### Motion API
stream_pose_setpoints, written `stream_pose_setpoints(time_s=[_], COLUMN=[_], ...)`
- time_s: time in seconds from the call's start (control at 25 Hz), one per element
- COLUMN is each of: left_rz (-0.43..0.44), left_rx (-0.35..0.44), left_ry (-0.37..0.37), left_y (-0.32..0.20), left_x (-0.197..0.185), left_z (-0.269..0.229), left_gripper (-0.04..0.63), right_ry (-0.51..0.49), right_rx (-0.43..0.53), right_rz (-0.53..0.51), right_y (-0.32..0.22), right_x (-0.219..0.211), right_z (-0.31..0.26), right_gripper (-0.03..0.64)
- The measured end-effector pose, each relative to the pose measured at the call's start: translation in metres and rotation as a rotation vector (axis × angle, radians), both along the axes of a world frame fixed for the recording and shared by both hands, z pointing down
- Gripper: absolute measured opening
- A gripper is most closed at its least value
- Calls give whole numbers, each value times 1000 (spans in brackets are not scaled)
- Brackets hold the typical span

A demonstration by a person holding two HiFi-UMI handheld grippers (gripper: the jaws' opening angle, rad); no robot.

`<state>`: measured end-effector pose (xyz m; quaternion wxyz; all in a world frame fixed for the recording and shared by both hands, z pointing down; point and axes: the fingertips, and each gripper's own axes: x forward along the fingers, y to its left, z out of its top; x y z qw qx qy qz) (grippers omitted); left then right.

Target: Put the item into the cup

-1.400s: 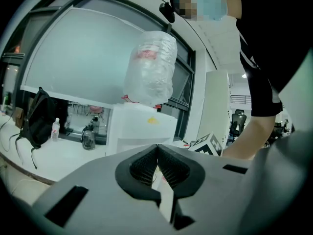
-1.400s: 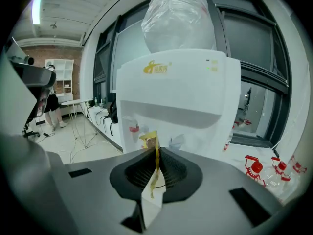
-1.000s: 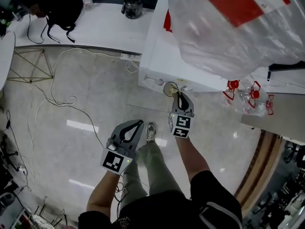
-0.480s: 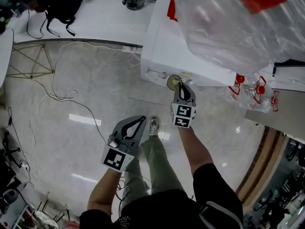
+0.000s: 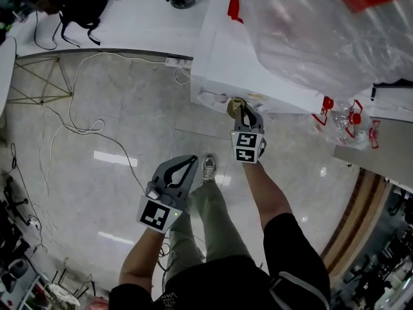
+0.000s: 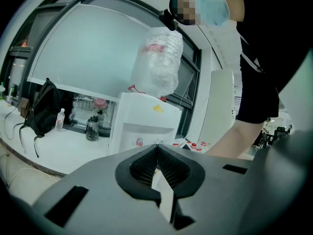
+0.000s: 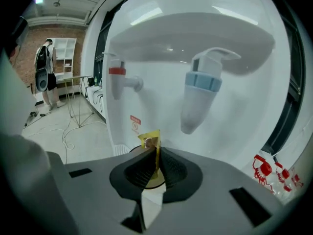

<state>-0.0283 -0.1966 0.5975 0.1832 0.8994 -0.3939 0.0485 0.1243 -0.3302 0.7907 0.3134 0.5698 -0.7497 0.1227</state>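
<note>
Low at the left, well apart from the white water dispenser [image 5: 219,57], the left gripper [image 5: 191,163] is pinched together on nothing; the right gripper [image 5: 242,108], far nearer, clamps a small yellow sachet [image 7: 150,142] upright just above the round brownish cup [image 5: 231,105], most of which its jaws hide.

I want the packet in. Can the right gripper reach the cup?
Probably yes: the right gripper, shut on the yellow packet, hangs just above the cup, and nothing seems to lie between.
</note>
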Motion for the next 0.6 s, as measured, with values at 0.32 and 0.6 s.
stream_pose_setpoints(time_s=[0.32, 0.6], left_rz=[-3, -3], left_rx=[-6, -11], left_ry=[-2, -3], left_y=[1, 1], left_x=[0, 2], left_z=[5, 8], left_gripper=[20, 20], right_ry=[78, 202], right_rx=[-20, -48], right_rz=[-39, -142], right_y=[0, -3], right_x=[3, 1], right_z=[14, 21], right_gripper=[55, 54])
